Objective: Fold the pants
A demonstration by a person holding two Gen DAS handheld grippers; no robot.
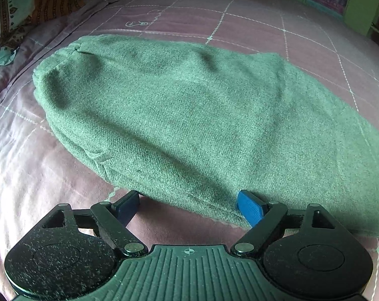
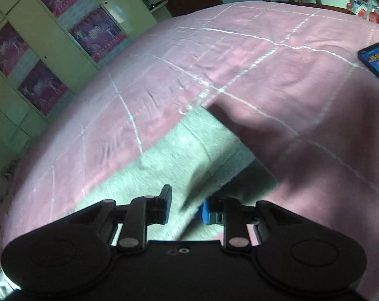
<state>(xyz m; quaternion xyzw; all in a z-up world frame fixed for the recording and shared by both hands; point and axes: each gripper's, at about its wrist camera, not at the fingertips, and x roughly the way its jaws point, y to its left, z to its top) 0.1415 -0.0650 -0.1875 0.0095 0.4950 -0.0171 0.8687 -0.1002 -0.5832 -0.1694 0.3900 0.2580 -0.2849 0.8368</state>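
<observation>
Green knit pants lie flat on a bed w/ a pink quilted cover, stitched in a pale grid. Seen from the left wrist, the garment runs diagonally, its gathered end toward the upper left near patterned pillows, the rest stretching off to the right edge.

Left tool sits low over the near hem, jaws spread wide. One blue pad rests on or just above the fabric edge; the other, in shadow, is over bare cover beside the hem. Nothing is pinched between them.

Right tool hovers over another stretch of the pants, which look pale and blurred in this view. Its jaws stand a narrow gap apart, w/ cloth visible below and between the pads; can't tell from the blur whether a fold is pinched, but the pads don't appear to press on anything.

A phone w/ a lit screen lies on the cover at far right, well apart from the pants. Green cupboard doors w/ purple posters stand beyond the bed.
</observation>
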